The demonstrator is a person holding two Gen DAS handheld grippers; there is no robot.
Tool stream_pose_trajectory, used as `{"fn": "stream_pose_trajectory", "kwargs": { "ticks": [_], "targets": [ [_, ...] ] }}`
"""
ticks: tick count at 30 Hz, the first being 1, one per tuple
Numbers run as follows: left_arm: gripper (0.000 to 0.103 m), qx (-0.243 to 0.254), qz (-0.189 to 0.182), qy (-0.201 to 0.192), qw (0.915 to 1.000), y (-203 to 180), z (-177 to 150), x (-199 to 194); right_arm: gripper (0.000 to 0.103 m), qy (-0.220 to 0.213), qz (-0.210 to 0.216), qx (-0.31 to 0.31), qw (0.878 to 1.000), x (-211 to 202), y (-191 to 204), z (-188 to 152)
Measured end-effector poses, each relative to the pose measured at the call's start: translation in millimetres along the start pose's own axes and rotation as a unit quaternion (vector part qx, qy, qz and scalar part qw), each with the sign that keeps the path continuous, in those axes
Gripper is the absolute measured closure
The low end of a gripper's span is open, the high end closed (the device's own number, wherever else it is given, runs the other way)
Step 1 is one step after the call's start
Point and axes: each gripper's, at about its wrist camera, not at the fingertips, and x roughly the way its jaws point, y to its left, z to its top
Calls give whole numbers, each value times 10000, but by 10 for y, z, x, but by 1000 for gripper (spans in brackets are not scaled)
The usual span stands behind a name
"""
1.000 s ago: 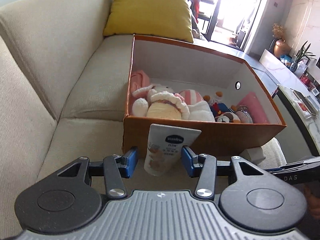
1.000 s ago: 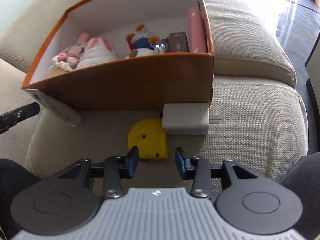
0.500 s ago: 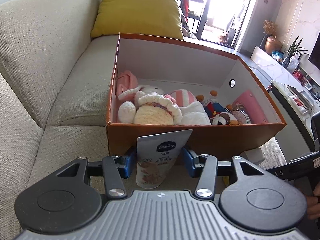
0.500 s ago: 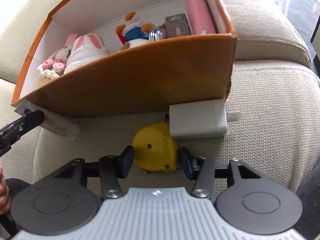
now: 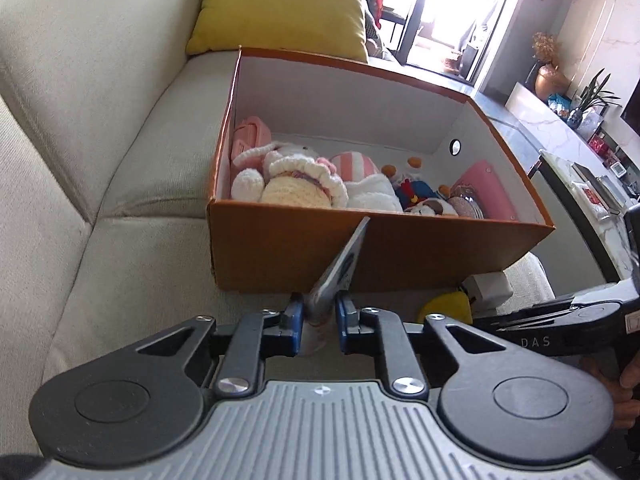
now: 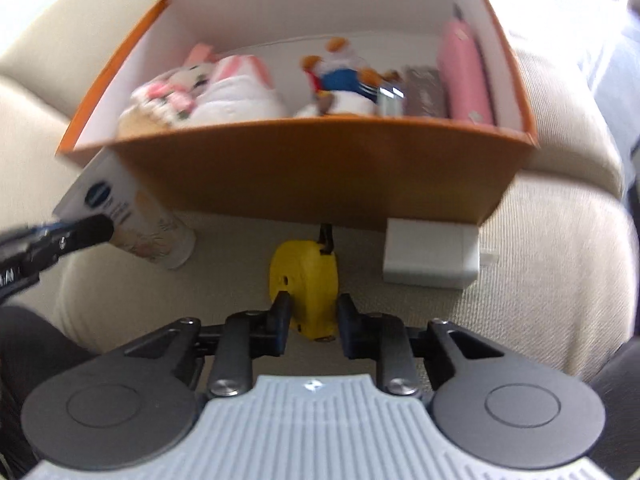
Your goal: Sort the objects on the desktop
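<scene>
the left gripper [image 5: 318,312] is seen closed on a white lotion tube [image 5: 340,266], the blue pads pinching it across its flat faces near the cap end; its jaws have just been closing. the tube is presented edge-on in the left wrist view, its long axis running from the pads up and away toward the near wall of the orange box [image 5: 280,248], the crimped end uppermost against that wall. in the right wrist view the same tube [image 6: 132,216] is seen lying slanted by the box's near left corner, cap end lower and toward the sofa seat's front, crimped end toward the box wall.

the right gripper [image 6: 314,316] is closed on a yellow tape measure [image 6: 304,276], which is held on edge between the pads; its jaws have just been closing. the tape measure's flat round face is turned to the left of the view, and its black strap points toward the box's near wall. whether it rests on the sofa cushion [image 6: 520,280] or is lifted cannot be told.

a white charger [image 6: 430,256] lies on the cushion just beside the box's near right corner, prongs pointing right. inside the box, plush toys [image 5: 296,184] and a pink case [image 5: 488,188] are noted. a yellow pillow [image 5: 280,4] leans at the sofa back beyond the box.
</scene>
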Motion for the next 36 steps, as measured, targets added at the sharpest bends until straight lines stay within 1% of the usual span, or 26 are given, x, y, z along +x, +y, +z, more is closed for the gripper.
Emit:
{"fn": "stream_pose_trajectory", "kwargs": {
  "ticks": [2,5,6,8,12,17,19,23,27,28,30,33,36],
  "targets": [
    [85,-9,-9,60,10000,-27,-41,-57,79,9,-179,-478,9987,-33,76,-20],
    [85,63,0,185,9998,-82,-99,-109,79,64,-426,-1270,9910,-10,243,-20],
    [85,66,-8,197,9998,-90,-112,-117,79,81,-470,-1457,9882,-1,279,-47],
    [84,30,-10,204,9998,-86,-118,-117,79,107,-471,-1632,9854,25,334,-74],
    [84,-6,84,129,9999,-74,-81,-116,78,168,-389,-1600,9862,131,371,9],
    [84,16,-23,113,9999,-78,-31,-61,78,148,-308,-1541,9875,170,322,33],
    [84,33,4,89,10000,-96,-40,-58,78,122,-255,-1446,9891,163,284,39],
    [86,-94,3,33,10000,-78,-63,-102,79,54,-231,-1245,9919,62,181,42],
    [87,-141,-75,-90,9998,-109,-68,-225,82,-20,-74,-985,9951,-116,13,63],
    [87,-123,-91,-133,9998,-133,-60,-269,82,-47,-115,-964,9953,-139,28,52],
    [87,-88,-186,-231,9995,-191,-30,-372,82,-94,-216,-966,9950,-207,-41,67],
    [88,-58,-450,-365,9983,-277,54,-515,82,-100,-247,-926,9953,-346,-143,13],
    [88,38,-639,-477,9968,-380,171,-621,82,-117,-299,-875,9956,-507,-263,-4]
  ]
}}
